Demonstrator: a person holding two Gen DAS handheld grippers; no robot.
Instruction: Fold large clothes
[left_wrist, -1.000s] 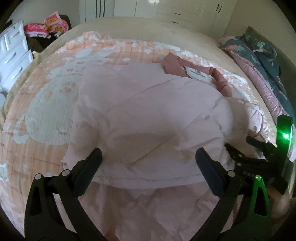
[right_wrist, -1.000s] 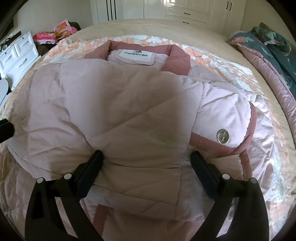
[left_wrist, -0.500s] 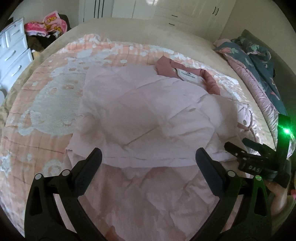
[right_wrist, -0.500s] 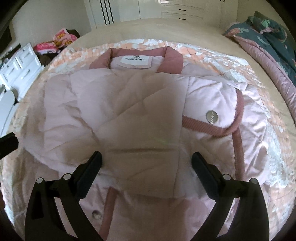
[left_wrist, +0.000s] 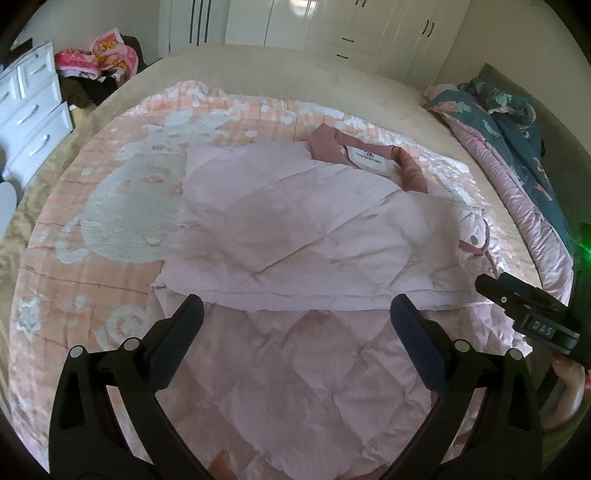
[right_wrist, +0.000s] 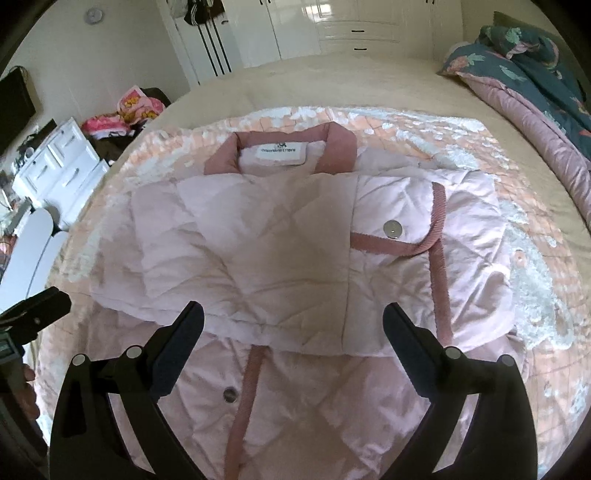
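My left gripper (left_wrist: 295, 321) hangs over the pale pink quilted jacket (left_wrist: 314, 236), jaws spread wide, nothing between them. My right gripper (right_wrist: 291, 328) is the same: wide open, empty, above the jacket's folded edge. The jacket lies flat on the peach and white patterned blanket (left_wrist: 110, 206) on the bed, sleeves folded across the body, dusty rose collar (right_wrist: 336, 147) and white label (right_wrist: 282, 151) at the far end. A rose corduroy-trimmed flap with a silver snap (right_wrist: 392, 229) shows on the right side. A white chest of drawers (left_wrist: 29, 110) stands to the left; a teal floral duvet (right_wrist: 535, 74) is bunched at far right.
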